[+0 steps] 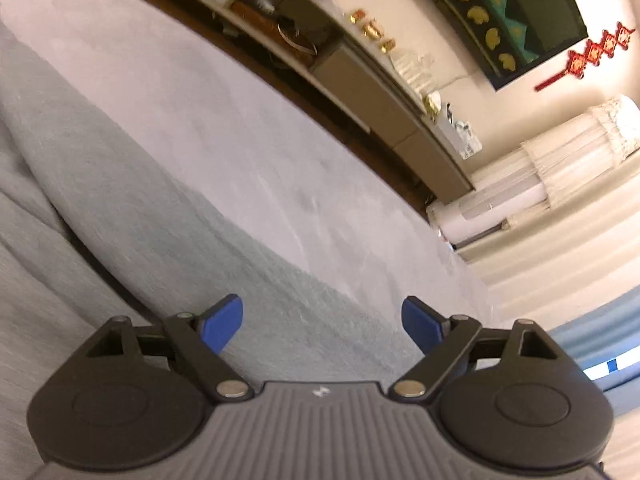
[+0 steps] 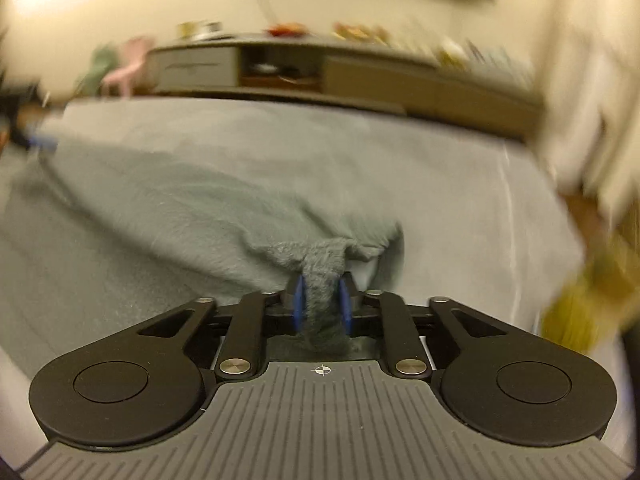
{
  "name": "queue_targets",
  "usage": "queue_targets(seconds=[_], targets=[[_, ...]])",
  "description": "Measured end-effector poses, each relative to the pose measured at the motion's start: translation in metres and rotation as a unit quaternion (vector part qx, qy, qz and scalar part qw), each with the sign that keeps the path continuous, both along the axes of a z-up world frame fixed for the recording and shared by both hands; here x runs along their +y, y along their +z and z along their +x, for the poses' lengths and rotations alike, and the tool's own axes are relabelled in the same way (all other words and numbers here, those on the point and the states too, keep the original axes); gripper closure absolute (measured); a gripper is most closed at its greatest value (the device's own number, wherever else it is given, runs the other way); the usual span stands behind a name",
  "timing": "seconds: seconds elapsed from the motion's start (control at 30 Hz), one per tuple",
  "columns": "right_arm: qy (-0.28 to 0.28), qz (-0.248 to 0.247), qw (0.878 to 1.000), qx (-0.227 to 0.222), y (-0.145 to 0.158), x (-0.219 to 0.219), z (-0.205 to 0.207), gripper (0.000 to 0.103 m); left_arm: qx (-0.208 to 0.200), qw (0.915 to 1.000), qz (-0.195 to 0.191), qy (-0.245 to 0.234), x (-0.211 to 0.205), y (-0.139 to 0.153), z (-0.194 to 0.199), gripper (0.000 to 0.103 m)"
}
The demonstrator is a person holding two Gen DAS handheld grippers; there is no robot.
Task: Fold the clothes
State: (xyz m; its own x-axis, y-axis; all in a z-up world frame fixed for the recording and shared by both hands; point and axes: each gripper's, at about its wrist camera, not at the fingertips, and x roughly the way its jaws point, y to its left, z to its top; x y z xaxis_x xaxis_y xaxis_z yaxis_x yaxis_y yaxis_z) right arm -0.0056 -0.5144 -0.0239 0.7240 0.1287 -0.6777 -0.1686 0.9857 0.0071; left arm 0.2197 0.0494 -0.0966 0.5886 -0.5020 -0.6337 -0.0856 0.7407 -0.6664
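Note:
A grey-green knitted garment (image 2: 192, 208) lies spread over the pale bed cover (image 2: 460, 184). My right gripper (image 2: 322, 304) is shut on a bunched ribbed edge of that garment, which sticks up between the blue pads (image 2: 299, 300). In the left wrist view the same garment (image 1: 132, 216) stretches under and ahead of my left gripper (image 1: 322, 326). That gripper stands open, its blue pads (image 1: 224, 326) wide apart with nothing between them, just above the cloth.
Beyond the bed's far edge runs a low sideboard (image 1: 360, 76) with dishes and small items on top. A white standing unit (image 1: 532, 176) and curtains are at the right. A dark framed picture (image 1: 508, 8) hangs on the wall.

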Motion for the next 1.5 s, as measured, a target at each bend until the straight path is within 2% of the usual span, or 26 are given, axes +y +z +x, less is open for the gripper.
queue_targets(seconds=[0.07,0.1,0.13,0.17,0.2,0.27,0.3,0.33,0.37,0.4,0.43,0.47,0.5,0.53,0.6,0.63,0.77,0.87,1.0,1.07,1.13,1.17,1.27,1.3,1.33,1.5], targets=[[-0.016,0.038,0.999,0.014,0.002,-0.01,-0.004,0.077,0.007,1.0,-0.003,0.0,-0.008,-0.005,-0.004,0.014],[-0.021,0.059,0.998,0.01,0.007,-0.015,-0.007,0.076,0.008,1.0,-0.006,0.0,-0.009,-0.007,-0.008,0.014],[-0.024,0.082,0.996,0.008,0.011,-0.017,-0.008,0.069,0.008,0.9999,-0.008,0.0,-0.009,-0.008,-0.012,0.014],[-0.027,0.104,0.994,0.007,0.015,-0.02,-0.009,0.055,0.009,0.9999,-0.011,0.002,-0.007,-0.009,-0.015,0.014],[-0.03,0.125,0.992,0.005,0.016,-0.023,-0.008,0.05,0.011,0.9998,-0.014,0.004,-0.005,-0.01,-0.019,0.014],[-0.036,0.139,0.989,0.02,0.009,-0.025,0.006,0.046,0.018,0.9996,-0.017,0.012,0.001,-0.015,-0.021,0.014],[-0.043,0.127,0.99,0.037,0.002,-0.022,0.018,0.046,0.02,0.9995,-0.018,0.017,0.003,-0.017,-0.022,0.014],[-0.049,0.107,0.992,0.054,-0.004,-0.019,0.029,0.05,0.021,0.9994,-0.018,0.022,0.005,-0.018,-0.023,0.014],[-0.045,0.093,0.992,0.066,-0.009,-0.015,0.039,0.066,0.02,0.9993,-0.018,0.025,0.006,-0.018,-0.022,0.014],[-0.03,0.091,0.992,0.076,-0.013,-0.009,0.046,0.088,0.019,0.9993,-0.018,0.026,0.006,-0.017,-0.022,0.014],[-0.012,0.085,0.993,0.081,-0.013,-0.002,0.052,0.103,0.017,0.9993,-0.019,0.026,0.006,-0.015,-0.022,0.014],[-0.004,0.071,0.996,0.06,-0.005,0.004,0.051,0.103,0.016,0.9994,-0.019,0.026,0.006,-0.013,-0.021,0.014],[0.004,0.064,0.998,0.016,0.014,0.008,0.043,0.103,0.014,0.9994,-0.018,0.025,0.005,-0.01,-0.021,0.014],[0.02,0.089,0.995,-0.047,0.039,0.003,0.024,0.103,0.011,0.9995,-0.02,0.024,0.005,-0.008,-0.02,0.014],[0.055,0.122,0.977,-0.166,0.082,-0.01,-0.018,0.103,0.004,0.9995,-0.025,0.017,0.003,-0.003,-0.021,0.012],[0.056,0.123,0.972,-0.19,0.09,-0.015,-0.034,0.103,0.001,0.9995,-0.028,0.012,0.001,-0.003,-0.021,0.011],[0.019,0.117,0.976,-0.185,0.055,-0.028,-0.054,0.103,0.022,0.9992,-0.033,0.004,-0.018,-0.014,-0.009,0.011],[0.044,0.108,0.975,-0.188,0.048,-0.025,-0.064,0.103,0.048,0.9983,-0.03,0.011,-0.026,-0.027,-0.002,0.016],[0.05,0.129,0.971,-0.193,0.047,-0.03,-0.069,0.103,0.067,0.9965,-0.041,0.025,-0.027,-0.037,0.008,0.036],[0.048,0.13,0.973,-0.186,0.043,-0.032,-0.067,0.103,0.072,0.9961,-0.042,0.026,-0.027,-0.039,0.012,0.049],[0.048,0.128,0.974,-0.178,0.039,-0.033,-0.063,0.103,0.078,0.9959,-0.042,0.02,-0.027,-0.04,0.016,0.069],[0.049,0.129,0.974,-0.177,0.038,-0.034,-0.062,0.103,0.08,0.9958,-0.042,0.019,-0.025,-0.04,0.017,0.069],[0.06,0.131,0.973,-0.182,0.042,-0.037,-0.066,0.103,0.082,0.9956,-0.043,0.016,-0.019,-0.036,0.015,0.063],[0.065,0.128,0.973,-0.183,0.043,-0.038,-0.07,0.103,0.082,0.9956,-0.042,0.016,-0.017,-0.032,0.013,0.045],[0.07,0.123,0.973,-0.184,0.044,-0.038,-0.073,0.103,0.074,0.9962,-0.042,0.015,-0.014,-0.026,0.008,0.032],[0.089,0.075,0.979,-0.167,0.038,-0.033,-0.082,0.103,0.034,0.9979,-0.054,0.006,-0.003,0.0,-0.005,0.02]])
